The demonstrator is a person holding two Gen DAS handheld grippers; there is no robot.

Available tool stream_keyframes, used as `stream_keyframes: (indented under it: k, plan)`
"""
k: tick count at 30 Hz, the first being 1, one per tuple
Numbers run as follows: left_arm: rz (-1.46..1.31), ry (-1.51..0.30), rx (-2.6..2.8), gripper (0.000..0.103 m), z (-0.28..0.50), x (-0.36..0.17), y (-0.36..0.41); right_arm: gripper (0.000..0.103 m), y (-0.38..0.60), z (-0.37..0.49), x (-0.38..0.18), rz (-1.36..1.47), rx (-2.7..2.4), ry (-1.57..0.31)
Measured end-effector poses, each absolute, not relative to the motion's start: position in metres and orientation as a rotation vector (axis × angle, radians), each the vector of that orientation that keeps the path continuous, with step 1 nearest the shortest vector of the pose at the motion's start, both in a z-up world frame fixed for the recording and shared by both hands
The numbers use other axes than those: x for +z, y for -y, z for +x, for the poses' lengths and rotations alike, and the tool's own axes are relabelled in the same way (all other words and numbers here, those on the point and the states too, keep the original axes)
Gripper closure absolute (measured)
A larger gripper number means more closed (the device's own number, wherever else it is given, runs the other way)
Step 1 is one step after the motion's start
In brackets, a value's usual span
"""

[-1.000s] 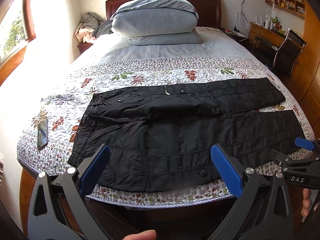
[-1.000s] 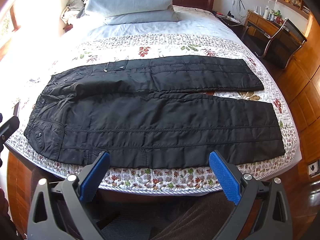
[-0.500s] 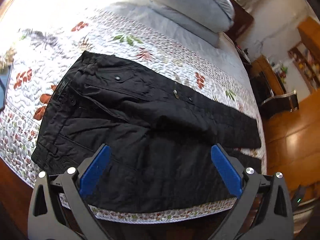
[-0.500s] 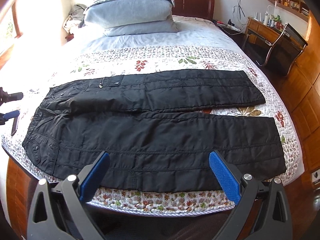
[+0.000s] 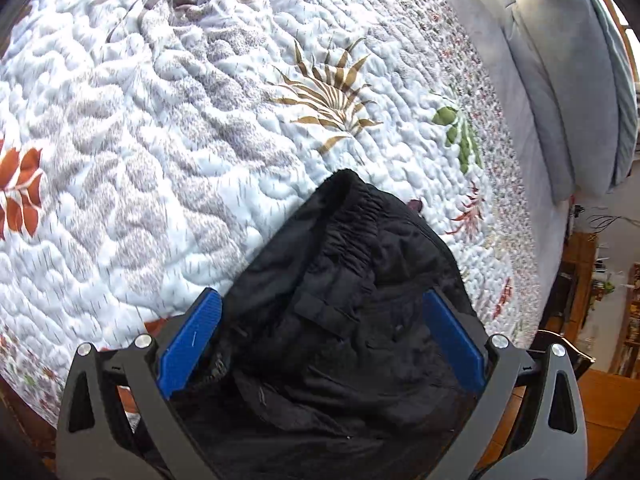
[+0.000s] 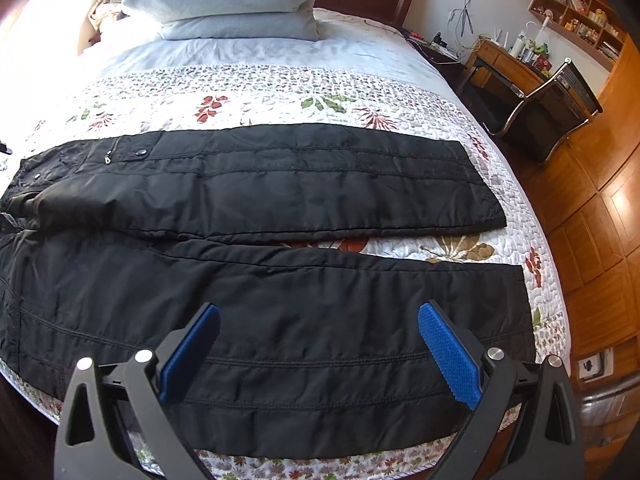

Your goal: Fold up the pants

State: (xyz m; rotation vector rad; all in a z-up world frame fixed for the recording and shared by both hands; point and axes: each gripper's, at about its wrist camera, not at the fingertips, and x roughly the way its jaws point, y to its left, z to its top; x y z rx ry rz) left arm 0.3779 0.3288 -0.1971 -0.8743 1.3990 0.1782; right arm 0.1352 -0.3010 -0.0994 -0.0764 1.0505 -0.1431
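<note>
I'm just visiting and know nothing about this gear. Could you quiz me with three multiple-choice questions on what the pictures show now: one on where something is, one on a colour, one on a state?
1. Where do the pants lie?
A. On the floor
B. Across the quilt on the bed
C. Over the chair

2. What colour are the gripper pads?
A. Blue
B. Red
C. Yellow

3. How does the right gripper stand?
A. Shut on the pants
B. Shut on a pillow
C. Open

Answers:
1 B: both legs lie flat, side by side across the floral quilt.
2 A: the pads on both grippers show bright blue against black arms.
3 C: its fingers stand wide apart over the near leg with nothing pinched; the left gripper is open too, at the waistband.
</note>
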Motion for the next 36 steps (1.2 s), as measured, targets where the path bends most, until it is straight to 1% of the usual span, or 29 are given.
stream_keyframes:
  k: [4, 7, 8, 10, 11, 13, 14, 15, 16, 18, 19, 20, 24, 26, 28, 30, 33, 34, 36]
  plan:
    - [-0.645, -1.432, 0.225, 0.003, 0.407, -0.2, -0.328, 0.003, 0.291, 0.151, -0.115, -0.119, -0.116, -1.07]
    - [-0.481, -1.502, 0.172, 0.004, 0.426, -0.209, -0.314, 0.003, 0.288, 0.159, -0.122, -0.132, -0.097, -1.075]
    - [-0.441, -1.519, 0.158, 0.007, 0.43, -0.212, -0.309, 0.003, 0.288, 0.161, -0.124, -0.132, -0.093, -1.077]
    - [-0.381, -1.529, 0.139, 0.02, 0.436, -0.215, -0.3, 0.003, 0.289, 0.165, -0.127, -0.127, -0.089, -1.082]
    - [-0.379, -1.531, 0.113, 0.037, 0.439, -0.216, -0.296, 0.003, 0.29, 0.166, -0.129, -0.123, -0.087, -1.085]
    - [-0.362, -1.529, 0.109, 0.047, 0.442, -0.214, -0.291, 0.003, 0.293, 0.168, -0.133, -0.115, -0.084, -1.092]
    - [-0.353, -1.528, 0.082, 0.066, 0.443, -0.213, -0.287, 0.003, 0.294, 0.169, -0.134, -0.108, -0.08, -1.095]
    - [-0.355, -1.536, 0.065, 0.069, 0.444, -0.212, -0.284, 0.003, 0.297, 0.17, -0.135, -0.099, -0.076, -1.097]
    - [-0.336, -1.525, 0.073, 0.069, 0.443, -0.21, -0.282, 0.003, 0.3, 0.17, -0.135, -0.091, -0.071, -1.096]
    - [-0.302, -1.509, 0.075, 0.079, 0.441, -0.207, -0.28, 0.003, 0.308, 0.171, -0.13, -0.085, -0.06, -1.077]
    - [-0.285, -1.499, 0.09, 0.092, 0.439, -0.204, -0.28, 0.003, 0.316, 0.172, -0.126, -0.091, -0.066, -1.057]
    - [-0.285, -1.486, 0.092, 0.095, 0.435, -0.199, -0.28, 0.003, 0.325, 0.174, -0.121, -0.096, -0.077, -1.032]
    - [-0.351, -1.414, 0.064, 0.096, 0.42, -0.177, -0.285, 0.003, 0.393, 0.197, -0.098, -0.063, -0.129, -0.947]
    - [-0.357, -1.393, 0.059, 0.096, 0.416, -0.171, -0.285, 0.003, 0.44, 0.222, -0.09, -0.055, -0.157, -0.94]
    - [-0.337, -1.379, 0.063, 0.096, 0.411, -0.167, -0.278, 0.003, 0.49, 0.254, -0.093, -0.034, -0.188, -0.986]
    - [-0.31, -1.37, 0.07, 0.096, 0.408, -0.165, -0.269, 0.003, 0.541, 0.29, -0.101, 0.044, -0.165, -1.044]
    - [-0.291, -1.363, 0.085, 0.096, 0.407, -0.168, -0.264, 0.004, 0.591, 0.334, -0.117, 0.144, -0.138, -1.086]
    - [-0.29, -1.364, 0.091, 0.096, 0.406, -0.17, -0.263, 0.005, 0.604, 0.349, -0.123, 0.15, -0.15, -1.102]
    - [-0.292, -1.366, 0.101, 0.096, 0.406, -0.172, -0.262, 0.014, 0.619, 0.371, -0.135, 0.18, -0.147, -1.12]
